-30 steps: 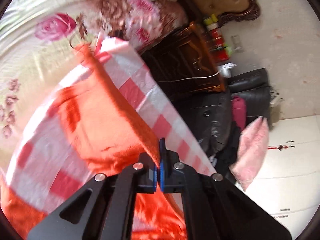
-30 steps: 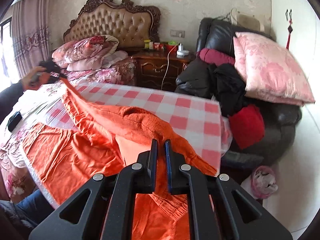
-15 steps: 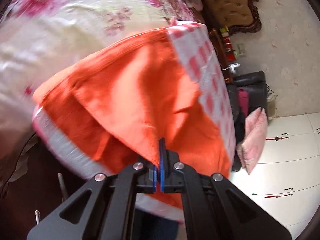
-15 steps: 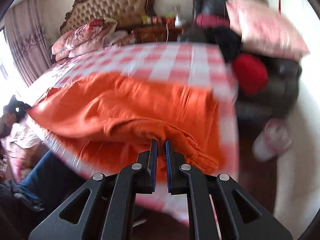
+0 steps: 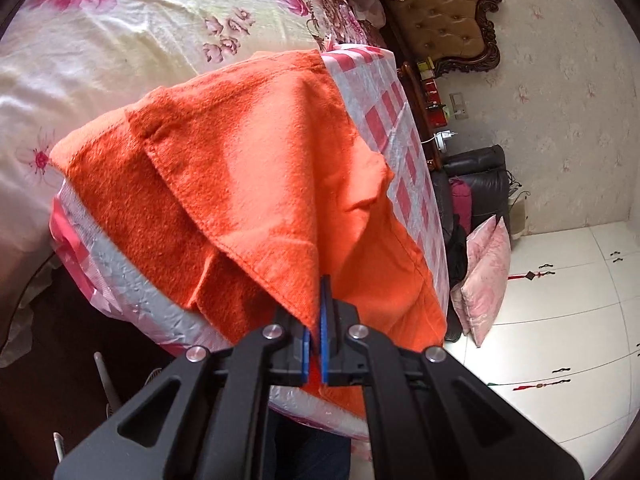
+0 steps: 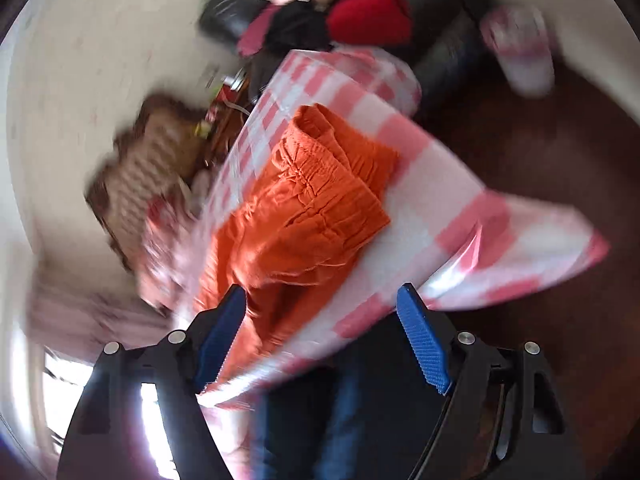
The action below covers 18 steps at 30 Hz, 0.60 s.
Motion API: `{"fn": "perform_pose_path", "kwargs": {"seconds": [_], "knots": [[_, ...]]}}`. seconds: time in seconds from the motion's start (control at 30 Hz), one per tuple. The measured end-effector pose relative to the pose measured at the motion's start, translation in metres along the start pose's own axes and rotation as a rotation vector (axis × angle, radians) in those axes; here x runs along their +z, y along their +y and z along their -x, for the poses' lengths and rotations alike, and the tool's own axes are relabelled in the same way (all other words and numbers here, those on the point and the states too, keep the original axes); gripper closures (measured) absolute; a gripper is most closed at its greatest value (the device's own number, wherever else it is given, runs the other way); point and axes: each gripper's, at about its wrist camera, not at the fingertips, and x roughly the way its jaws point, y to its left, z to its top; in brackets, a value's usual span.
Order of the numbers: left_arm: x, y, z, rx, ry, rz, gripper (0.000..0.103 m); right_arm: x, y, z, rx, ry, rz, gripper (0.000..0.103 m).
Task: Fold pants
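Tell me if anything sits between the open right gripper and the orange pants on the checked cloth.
Nothing visible does. The right gripper has just been opening, and between its spread jaws lie only the pants and the checked cloth. The left gripper is shut on a corner of the pants.

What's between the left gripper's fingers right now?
In the left wrist view, a hem corner of the orange pants is pinched between the left gripper's shut fingers.

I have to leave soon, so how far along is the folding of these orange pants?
Done: the orange pants lie doubled over on the checked cloth, one layer atop another. In hand: the left hand-held gripper is shut on a hem corner, while the right hand-held gripper has just been opening, with nothing clamped between its pads. Left: releasing that corner, and probably another fold, since the bundle looks long.
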Motion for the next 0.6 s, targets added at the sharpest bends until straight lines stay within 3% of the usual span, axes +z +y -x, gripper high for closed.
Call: {"fn": "perform_pose_path", "kwargs": {"seconds": [0.13,0.33,0.37,0.43,0.6], "knots": [[0.0,0.001,-0.001,-0.01,0.006,0.008,0.101,0.015,0.003,-0.021,0.065,0.031,-0.149,0.026],[0.002,0.0,-0.006,-0.017,0.018,0.0,0.101,0.035,0.006,-0.05,-0.009,0.071,-0.241,0.028],[0.002,0.0,-0.006,-0.016,0.021,-0.004,0.101,0.037,0.005,-0.053,-0.027,0.07,-0.239,0.033],[0.004,-0.004,-0.005,-0.014,0.022,-0.016,0.101,0.041,0.011,-0.059,-0.061,0.076,-0.206,0.085],[0.027,-0.046,0.006,-0.045,0.015,-0.068,0.102,0.061,0.044,-0.048,-0.098,0.052,-0.103,0.087]]}}
